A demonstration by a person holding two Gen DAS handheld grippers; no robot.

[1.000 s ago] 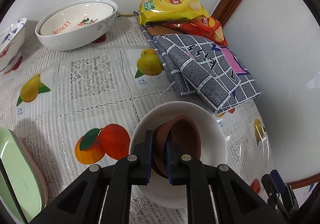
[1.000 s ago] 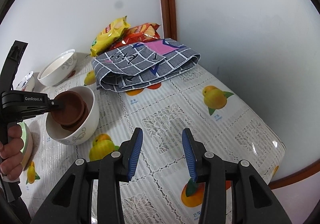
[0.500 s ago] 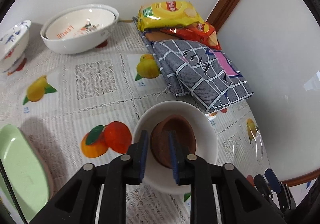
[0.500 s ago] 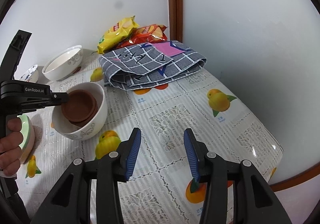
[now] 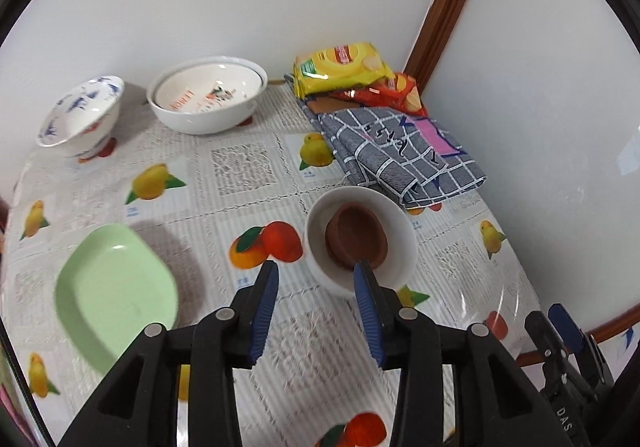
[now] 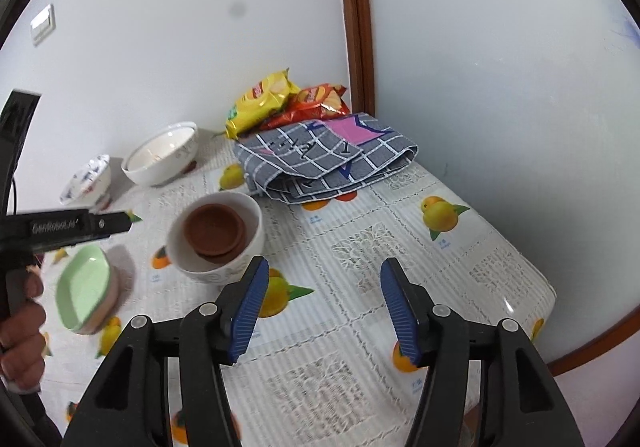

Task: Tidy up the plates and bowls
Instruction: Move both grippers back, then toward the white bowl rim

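Left gripper (image 5: 316, 279) backed off brown bowls (image 5: 356, 237) (jaws just opening, empty) — right gripper (image 6: 320, 283) likewise.

Bright, even daylight across both views, soft and diffuse. The fisheye bends the walls and blackens every corner. Glare streaks the glossy cloth near the desk's (image 5: 472, 247) right edge. A soft shadow falls beside the green plate (image 5: 116, 287), which is smeared with motion blur. The centres are sharp.

A folded grey checked cloth (image 5: 404, 155) lies on the fruit-print tablecloth (image 5: 240, 171), apparently overlapping two snack bags (image 5: 340, 67).
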